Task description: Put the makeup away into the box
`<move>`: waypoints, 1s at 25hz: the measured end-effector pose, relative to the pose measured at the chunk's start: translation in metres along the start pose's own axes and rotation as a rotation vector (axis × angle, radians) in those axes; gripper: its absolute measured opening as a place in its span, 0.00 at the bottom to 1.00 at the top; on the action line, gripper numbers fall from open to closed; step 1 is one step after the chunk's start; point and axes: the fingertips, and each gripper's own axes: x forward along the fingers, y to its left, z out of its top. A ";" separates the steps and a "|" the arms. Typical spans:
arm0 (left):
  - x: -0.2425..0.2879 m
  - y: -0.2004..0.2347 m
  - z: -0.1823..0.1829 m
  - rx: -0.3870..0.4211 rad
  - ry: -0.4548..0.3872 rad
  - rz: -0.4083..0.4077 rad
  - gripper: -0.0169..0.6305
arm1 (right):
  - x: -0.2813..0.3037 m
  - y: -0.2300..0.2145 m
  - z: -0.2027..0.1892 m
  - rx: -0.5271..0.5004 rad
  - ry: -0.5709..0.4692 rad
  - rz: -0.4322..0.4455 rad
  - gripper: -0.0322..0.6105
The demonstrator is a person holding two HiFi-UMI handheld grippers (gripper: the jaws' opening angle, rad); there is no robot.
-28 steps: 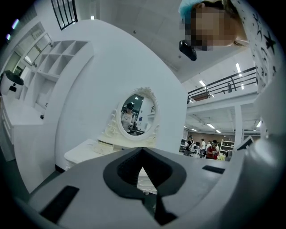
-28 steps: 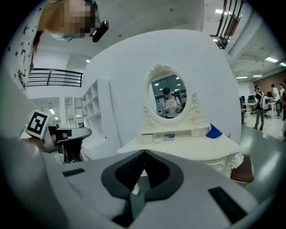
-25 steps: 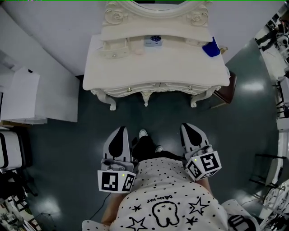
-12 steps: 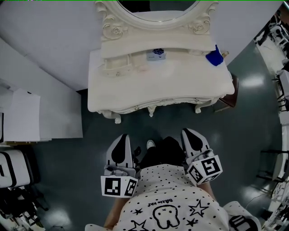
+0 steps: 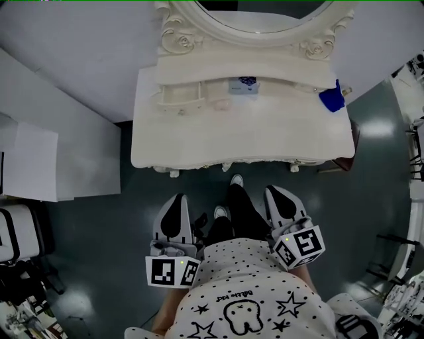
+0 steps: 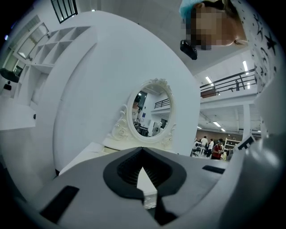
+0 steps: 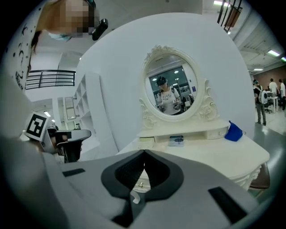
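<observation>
A white dressing table (image 5: pixel 238 142) with an oval mirror (image 5: pixel 258 20) stands ahead of me. On its back shelf lie a small blue-printed case (image 5: pixel 244 85), a pinkish item (image 5: pixel 222 104) and a blue thing (image 5: pixel 331 99) at the right end. A small open box-like drawer (image 5: pixel 179 99) sits at the left of the shelf. My left gripper (image 5: pixel 175 210) and right gripper (image 5: pixel 281 202) are held low by my body, short of the table, both shut and empty. The right gripper view shows the case (image 7: pixel 176 141) and the blue thing (image 7: pixel 233 132) beyond the shut jaws.
White panels (image 5: pixel 26 159) lean at the left by the curved white wall. A brown stool (image 5: pixel 354 142) stands at the table's right end. Metal racks (image 5: pixel 414 152) line the right side, and a dark chair (image 5: pixel 16 232) is at the far left.
The dressing table has come closer and now sits lower in the head view. Both grippers have kept their place by my body, still shut.
</observation>
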 end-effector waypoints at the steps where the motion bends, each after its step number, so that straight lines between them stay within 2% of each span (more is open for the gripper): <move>1: 0.010 0.002 0.003 0.002 -0.006 0.010 0.02 | 0.009 -0.006 0.005 -0.003 0.000 0.007 0.06; 7: 0.065 0.010 0.030 0.011 -0.086 0.088 0.02 | 0.060 -0.049 0.048 -0.036 -0.030 0.063 0.06; 13: 0.104 0.016 0.033 0.011 -0.105 0.144 0.02 | 0.094 -0.082 0.071 -0.060 -0.038 0.105 0.06; 20: 0.135 0.026 0.043 0.021 -0.108 0.151 0.02 | 0.120 -0.091 0.077 -0.059 -0.017 0.123 0.06; 25: 0.153 0.043 0.049 0.017 -0.103 0.131 0.02 | 0.139 -0.093 0.082 -0.044 -0.021 0.085 0.06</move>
